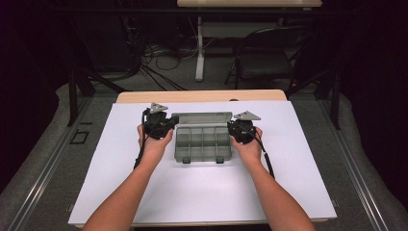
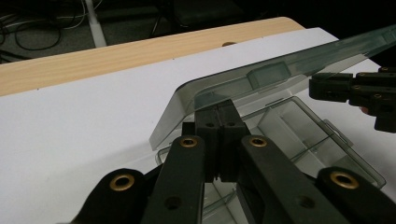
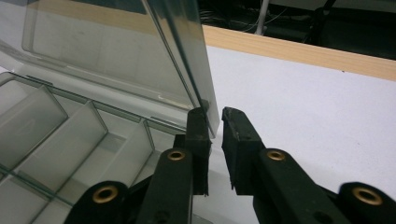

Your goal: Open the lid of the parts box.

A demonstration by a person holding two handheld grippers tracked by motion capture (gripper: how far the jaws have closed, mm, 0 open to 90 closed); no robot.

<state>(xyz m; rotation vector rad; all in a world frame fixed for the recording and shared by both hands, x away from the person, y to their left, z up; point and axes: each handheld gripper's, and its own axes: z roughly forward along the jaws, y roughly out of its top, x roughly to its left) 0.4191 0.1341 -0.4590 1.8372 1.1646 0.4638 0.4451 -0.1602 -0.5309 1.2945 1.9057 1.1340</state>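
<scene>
White sheet (image 1: 202, 187) on wooden table (image 1: 202, 96); dark room w/ chair (image 1: 264, 60).

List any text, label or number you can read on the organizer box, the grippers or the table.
None can be read.
Organizer box and its raised lid: clear smoky plastic, no label or embossing legible.
Left gripper and right gripper: plain black, brass rivets, no markings.
White table sheet: blank.
</scene>
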